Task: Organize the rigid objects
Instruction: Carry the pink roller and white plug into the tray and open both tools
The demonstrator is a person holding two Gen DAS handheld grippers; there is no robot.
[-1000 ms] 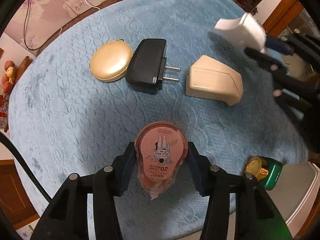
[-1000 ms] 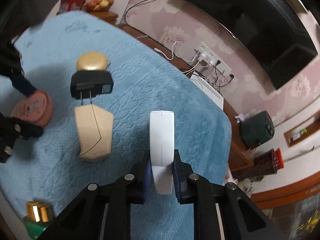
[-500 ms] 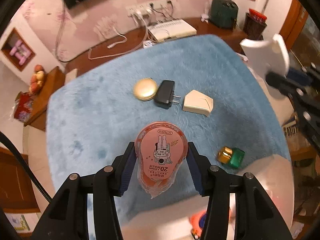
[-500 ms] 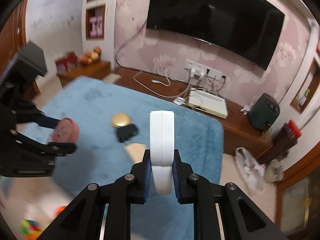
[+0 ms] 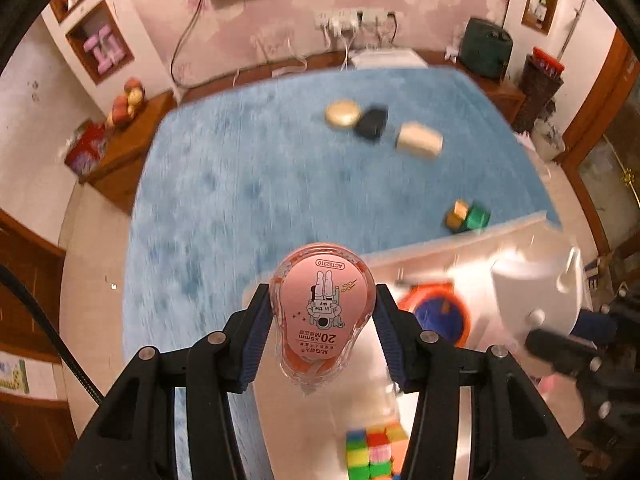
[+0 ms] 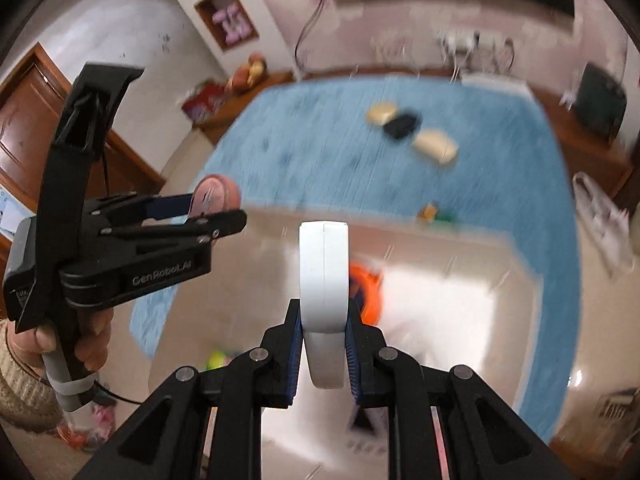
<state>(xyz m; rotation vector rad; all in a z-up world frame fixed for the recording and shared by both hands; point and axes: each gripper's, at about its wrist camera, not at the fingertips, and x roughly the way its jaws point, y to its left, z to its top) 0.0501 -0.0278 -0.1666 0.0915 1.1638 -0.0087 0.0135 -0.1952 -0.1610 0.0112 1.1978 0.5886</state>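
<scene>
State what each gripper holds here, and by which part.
Left gripper: pink teardrop-shaped plastic correction-tape dispenser, pinched across its side edges. Right gripper: flat white plastic object, clamped on its broad faces near the lower end.

1. Two claws: the left claw (image 5: 322, 332) and the right claw (image 6: 323, 354).
2. One pink correction tape (image 5: 322, 312).
3. One white flat device (image 6: 323, 280).
4. One gold compact (image 5: 342, 113).
5. One black charger (image 5: 373, 123).
6. One beige box (image 5: 419, 141).
7. One green bottle with gold cap (image 5: 468, 216).
8. One multicoloured cube (image 5: 374, 454).
9. One white bin (image 5: 460, 256).
</scene>
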